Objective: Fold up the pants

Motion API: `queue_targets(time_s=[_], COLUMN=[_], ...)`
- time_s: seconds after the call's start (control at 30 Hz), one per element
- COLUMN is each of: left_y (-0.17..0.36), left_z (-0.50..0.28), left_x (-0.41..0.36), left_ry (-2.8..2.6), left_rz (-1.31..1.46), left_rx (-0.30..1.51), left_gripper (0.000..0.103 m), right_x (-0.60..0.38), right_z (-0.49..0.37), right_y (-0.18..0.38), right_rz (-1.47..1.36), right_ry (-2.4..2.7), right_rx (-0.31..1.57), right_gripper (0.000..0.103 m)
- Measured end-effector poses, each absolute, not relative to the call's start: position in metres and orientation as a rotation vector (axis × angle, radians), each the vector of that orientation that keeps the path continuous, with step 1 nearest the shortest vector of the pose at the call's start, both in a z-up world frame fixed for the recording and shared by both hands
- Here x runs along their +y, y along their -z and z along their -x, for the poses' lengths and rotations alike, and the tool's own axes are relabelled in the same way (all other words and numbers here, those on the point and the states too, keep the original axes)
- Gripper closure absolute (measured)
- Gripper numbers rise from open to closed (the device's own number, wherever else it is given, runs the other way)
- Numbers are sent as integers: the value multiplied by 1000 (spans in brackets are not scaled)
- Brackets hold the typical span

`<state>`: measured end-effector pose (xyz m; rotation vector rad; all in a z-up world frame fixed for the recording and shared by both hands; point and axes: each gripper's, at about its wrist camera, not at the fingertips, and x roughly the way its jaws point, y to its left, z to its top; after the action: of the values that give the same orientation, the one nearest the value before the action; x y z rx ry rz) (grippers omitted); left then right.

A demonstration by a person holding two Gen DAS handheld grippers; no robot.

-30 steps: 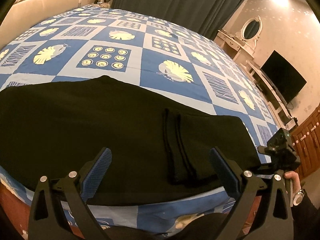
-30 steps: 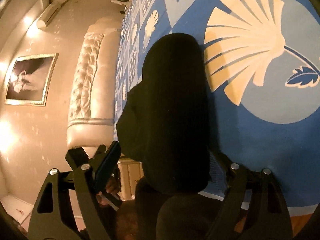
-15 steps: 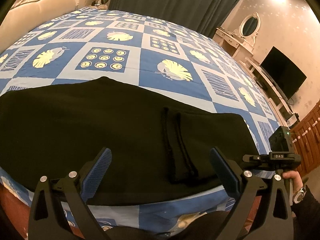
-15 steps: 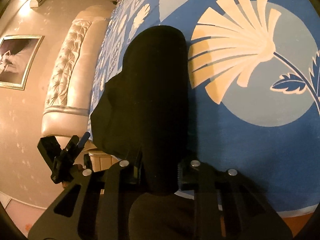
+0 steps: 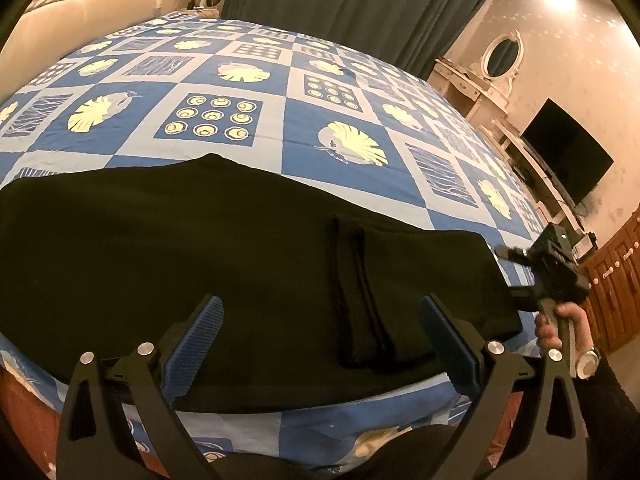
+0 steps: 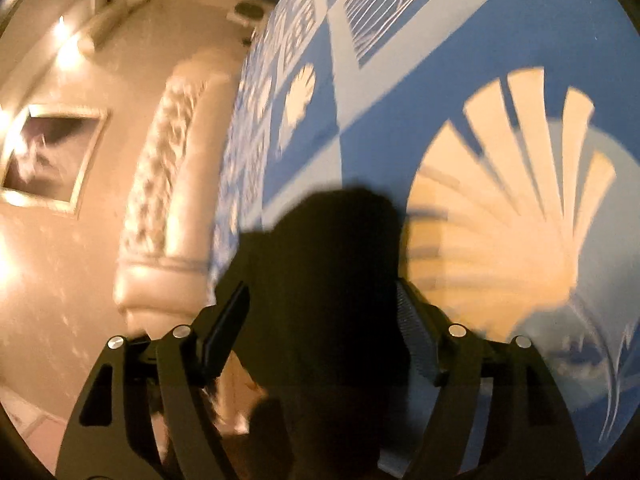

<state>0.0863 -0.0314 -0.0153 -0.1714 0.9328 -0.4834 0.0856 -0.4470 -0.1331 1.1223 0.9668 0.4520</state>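
Item: black pants, laid flat across the near edge of the bed, one end folded over so that a doubled seam runs down the cloth right of centre. Bed cover: blue and pale checks printed with cream leaves and ringed dots. No brand, label or writing can be read anywhere; the print on the right gripper's body is too small to make out. Left gripper: jaws wide, blue ribbed pads apart above the near hem, holding nothing, placed as it was half a second ago. Right gripper: at the right-hand end of the pants, jaws now spread with the dark cloth lying between the pads; half a second ago they were pinched narrow on that end. Its view is blurred by motion and has swung since then. Right hand: wrapped on the gripper handle, a wristwatch below it. Surroundings: dark curtain, wall television, oval mirror, tufted headboard, framed picture.
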Motion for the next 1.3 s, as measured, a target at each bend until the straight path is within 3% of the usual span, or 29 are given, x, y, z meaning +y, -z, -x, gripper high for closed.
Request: queue_targets(time_s=[0.27,0.33,0.37,0.4,0.47,0.67,0.8,0.87,1.07,1.3], left_y=[19,20,20,19,18,19,18,17,19,16], left_z=[-93,-94,-94,-94,-94,-99,-100,-99,-103,-100], left_x=[-25,-24,-23,-23,-19,-7,-4,-3,3,-2], left_ry=[473,470,467,465,455,422,401,392,365,372], left_rz=[226,226,223,222,223,255,242,233,252,204], left_rx=[966,969,969,966,959,963,955,948,952,933], left_gripper=[6,6,6,6,6,6,6,6,6,6], right_x=[-443,-448,-449,-450,-451,-450,-452,-451,-399,-301], right_z=[-102,-102,-102,-101,-99,-94,-83,-75,-56,-61], right_y=[136,140,143,147,153,149,131,112,55,94], right_rz=[-1085,-1094,-1077,-1055,-1071,-1053,-1044,-967,-818,-844], right_ry=[-502,-493,-475,-455,-443,-424,-334,-228,-312,-586], right_rx=[977,977,989,1003,992,991,969,945,849,1044], right_gripper=[30,40,62,78,80,76,47,41,41,41])
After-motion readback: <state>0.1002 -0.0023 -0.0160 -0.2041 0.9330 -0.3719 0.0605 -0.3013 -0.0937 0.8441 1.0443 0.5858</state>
